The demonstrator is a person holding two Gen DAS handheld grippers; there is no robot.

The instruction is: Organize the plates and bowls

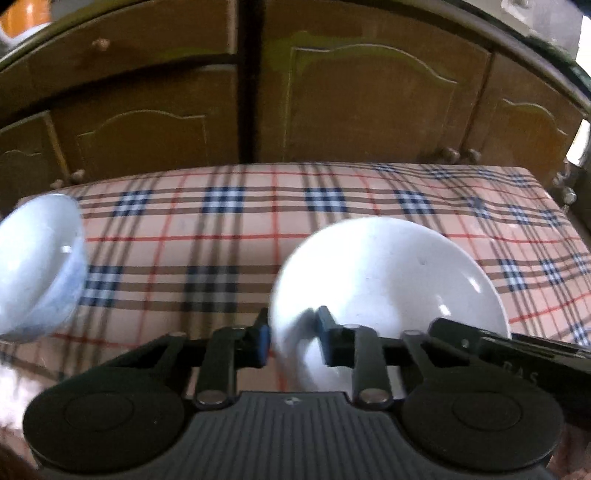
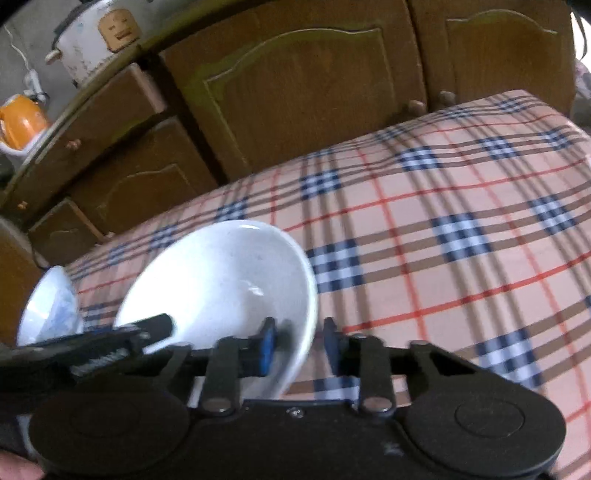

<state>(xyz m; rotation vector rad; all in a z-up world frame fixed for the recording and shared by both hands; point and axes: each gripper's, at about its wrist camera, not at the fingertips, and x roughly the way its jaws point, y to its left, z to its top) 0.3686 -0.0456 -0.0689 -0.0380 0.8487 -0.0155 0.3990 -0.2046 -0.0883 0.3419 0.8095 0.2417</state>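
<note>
A plain white bowl (image 1: 391, 273) rests on the plaid tablecloth (image 1: 221, 236). My left gripper (image 1: 293, 338) is shut on the bowl's near left rim, one blue pad outside the wall and one inside. In the right wrist view the same white bowl (image 2: 221, 273) has my right gripper (image 2: 299, 341) shut on its near right rim. Each view also shows the other gripper at the bowl's opposite edge: the right gripper (image 1: 454, 330) and the left gripper (image 2: 159, 325). A smaller blue-patterned bowl (image 1: 37, 269) sits near the cloth's left end, also seen as the patterned bowl (image 2: 48, 310).
Brown wooden cabinet doors (image 1: 369, 103) run right behind the table's far edge. On the counter at upper left stand a white cooker (image 2: 96, 33) and an orange kettle (image 2: 22, 118). The plaid cloth (image 2: 461, 229) stretches bare to the right. A hand (image 2: 14, 469) shows at the bottom left.
</note>
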